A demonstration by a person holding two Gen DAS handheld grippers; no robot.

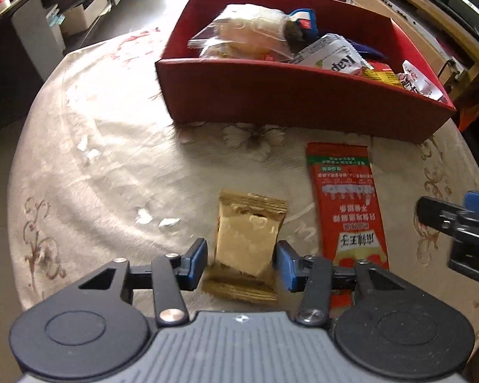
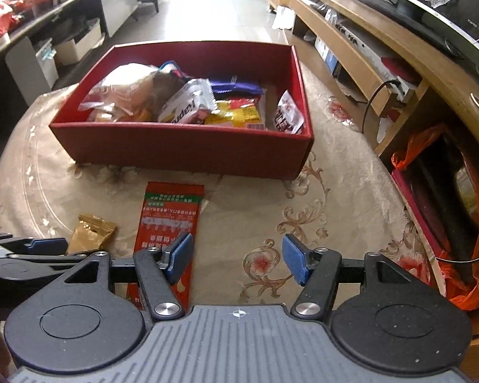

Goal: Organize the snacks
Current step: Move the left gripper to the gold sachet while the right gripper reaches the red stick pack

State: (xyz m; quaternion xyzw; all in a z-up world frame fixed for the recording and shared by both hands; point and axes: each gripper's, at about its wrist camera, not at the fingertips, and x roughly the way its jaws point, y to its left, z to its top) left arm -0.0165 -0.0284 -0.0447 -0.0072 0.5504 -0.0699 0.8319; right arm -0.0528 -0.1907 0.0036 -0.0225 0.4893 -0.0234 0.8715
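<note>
Just in front of the red box [image 1: 303,102], on the side nearest the grippers, two snacks are left out on the cloth-covered table [image 1: 111,159]: a gold packet [image 1: 247,239] and, beside it, a long red sachet [image 1: 348,204]. The gold packet is straddled by the left gripper [image 1: 242,263]; jaws are spread, one pad each side of the wrapper, nothing clamped yet. Contact w/ the pads can't be confirmed from the left wrist view.

Risks, as judged:
- Packet is thin and flat on soft cloth, so cloth could be pinched along w/ it, or the wrapper could be skated out fwd if the close is made too high.
- Crimped end seam near the gripper base could be caught alone, leaving the packet dangling and liable to drop short of the box.
- Box front wall could be clipped on transfer if lift is too low.
- Right gripper [image 2: 238,260] is close by; a clash is possible if both go for the sachet side.

Orientation: gold packet's long axis runs roughly toward the box, slightly tilted, crimped ends at near and far. Red sachet's long axis is likewise pointed at the box, printed text upside-down as viewed, far end near the box wall but not touching.

Right gripper is held released over bare cloth, its left finger above the sachet's edge, nothing gripped. Box is already part-filled w/ mixed packets.
</note>
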